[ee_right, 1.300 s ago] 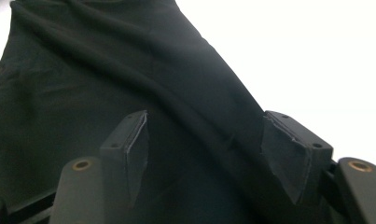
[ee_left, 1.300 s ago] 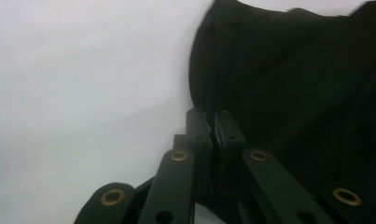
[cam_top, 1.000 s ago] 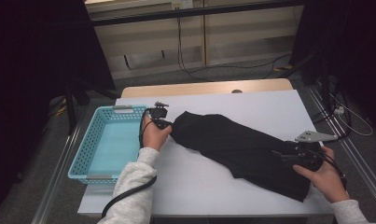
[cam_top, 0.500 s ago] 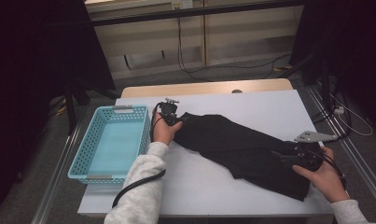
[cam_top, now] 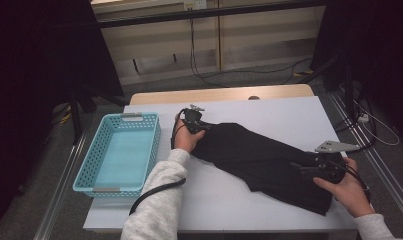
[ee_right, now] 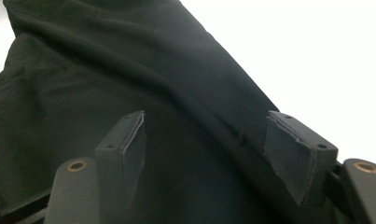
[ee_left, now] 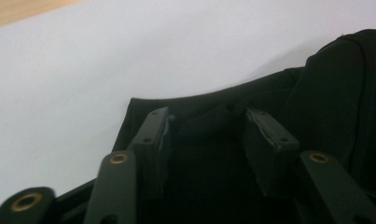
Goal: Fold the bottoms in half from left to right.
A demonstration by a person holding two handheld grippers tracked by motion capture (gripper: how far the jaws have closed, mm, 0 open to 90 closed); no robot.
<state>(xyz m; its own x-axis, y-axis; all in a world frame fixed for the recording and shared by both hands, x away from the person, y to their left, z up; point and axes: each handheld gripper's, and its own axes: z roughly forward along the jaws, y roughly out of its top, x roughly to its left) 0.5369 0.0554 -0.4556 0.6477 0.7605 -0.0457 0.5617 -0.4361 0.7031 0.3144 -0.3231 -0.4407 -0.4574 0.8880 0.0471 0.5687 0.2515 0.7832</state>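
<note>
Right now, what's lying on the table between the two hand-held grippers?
The black garment stretches across the white table from the left gripper to the right gripper, as the high view shows.

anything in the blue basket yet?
No. In the high view the blue basket shows only its bare floor, while the black garment lies on the white table.

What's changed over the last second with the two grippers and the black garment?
The left gripper moved rightward and away from the person, off the blue basket's side, carrying the black garment's left end with it so the cloth bunches shorter. Its jaws stand apart around a fold. The right gripper stayed over the garment's right end, jaws open. Basket and white table unchanged.
</note>
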